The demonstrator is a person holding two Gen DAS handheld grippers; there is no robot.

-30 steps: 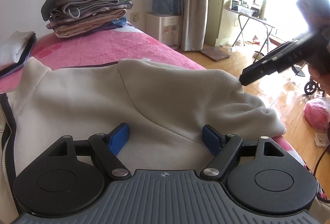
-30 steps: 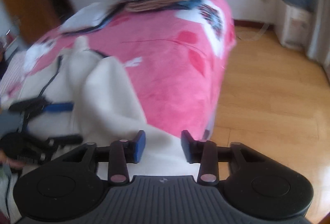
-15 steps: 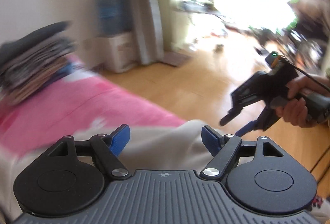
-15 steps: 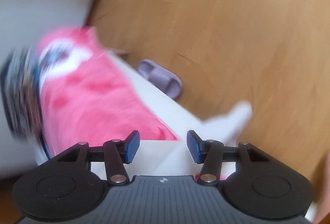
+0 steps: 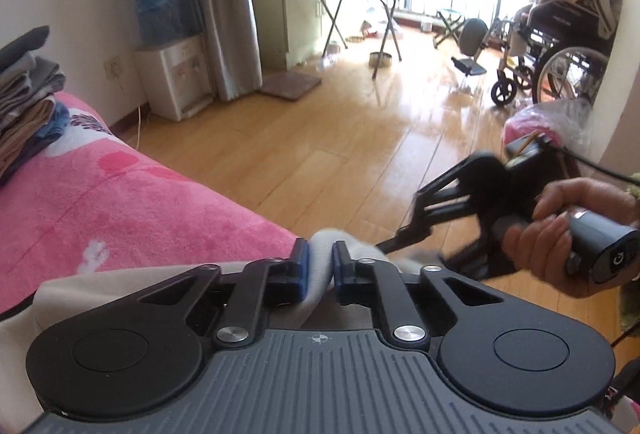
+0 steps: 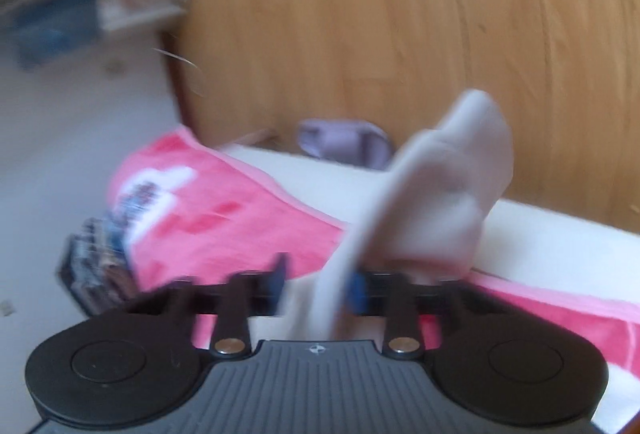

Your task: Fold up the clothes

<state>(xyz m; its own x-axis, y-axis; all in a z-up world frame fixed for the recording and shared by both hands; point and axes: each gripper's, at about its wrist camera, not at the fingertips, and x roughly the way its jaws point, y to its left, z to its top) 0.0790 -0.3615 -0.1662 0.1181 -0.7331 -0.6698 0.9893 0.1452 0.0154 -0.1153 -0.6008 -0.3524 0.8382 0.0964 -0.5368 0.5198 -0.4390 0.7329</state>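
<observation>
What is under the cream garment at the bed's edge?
The pink blanket shows beside and beneath the cream garment. What lies under its middle is covered by the cloth and the left gripper.

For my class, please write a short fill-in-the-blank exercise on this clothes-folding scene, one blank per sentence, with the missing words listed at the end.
1. The left gripper has its jaws shut on a fold of the ______ garment.
2. The blanket covering the bed is mainly ______ in colour.
3. Parked near the bright window stands a ______.
4. The floor of the room is made of ______.

Missing words: cream; pink; wheelchair; wood
</observation>
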